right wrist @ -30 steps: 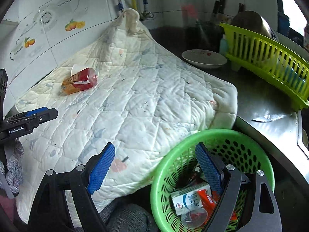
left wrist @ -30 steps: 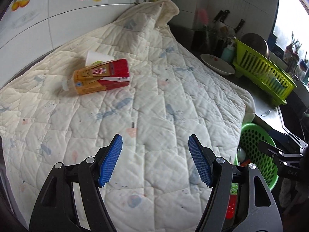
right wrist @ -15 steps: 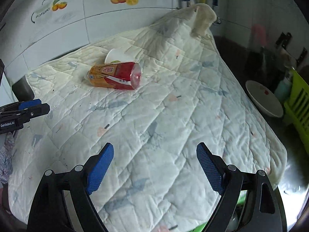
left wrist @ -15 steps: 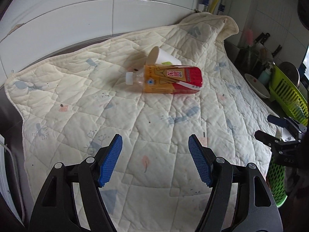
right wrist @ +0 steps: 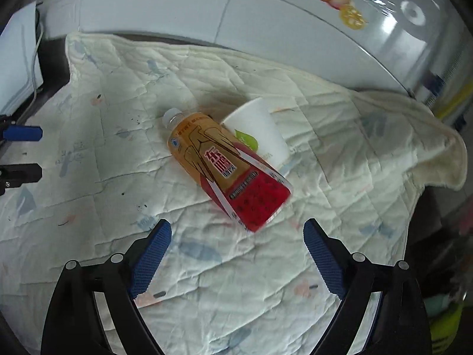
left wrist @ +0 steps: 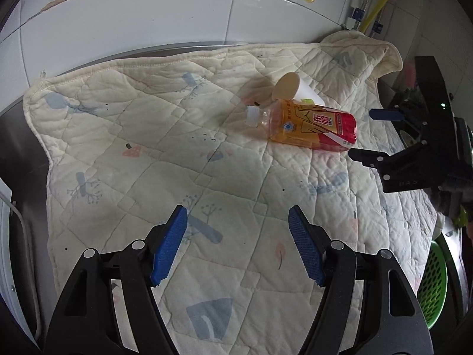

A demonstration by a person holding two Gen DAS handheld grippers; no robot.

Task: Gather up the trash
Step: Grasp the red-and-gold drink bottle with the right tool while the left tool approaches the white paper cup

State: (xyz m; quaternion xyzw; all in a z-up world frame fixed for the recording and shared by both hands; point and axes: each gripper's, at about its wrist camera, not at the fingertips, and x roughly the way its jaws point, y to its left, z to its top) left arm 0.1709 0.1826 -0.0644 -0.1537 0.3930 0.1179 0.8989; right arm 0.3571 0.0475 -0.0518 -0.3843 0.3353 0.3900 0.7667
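Note:
An orange and red plastic drink bottle [left wrist: 307, 127] with a white cap lies on its side on the cream quilted cloth [left wrist: 207, 177]. A white paper cup [left wrist: 295, 90] lies on its side, touching the bottle's far side. Both show close in the right wrist view, bottle [right wrist: 227, 171] and cup [right wrist: 260, 133]. My right gripper [right wrist: 236, 254] is open and empty, its jaws just short of the bottle's base. It also shows in the left wrist view [left wrist: 372, 134]. My left gripper [left wrist: 236, 245] is open and empty, well short of the bottle.
A green mesh basket [left wrist: 434, 281] stands at the cloth's right edge, low in the left wrist view. A white tiled wall [left wrist: 177, 14] with fruit stickers runs behind the cloth. A white appliance with a cable [right wrist: 20, 59] stands at the left.
Both grippers have swung from the green basket toward the bottle and cup. The right gripper has closed in on the bottle, which now looms large. Both stayed open.

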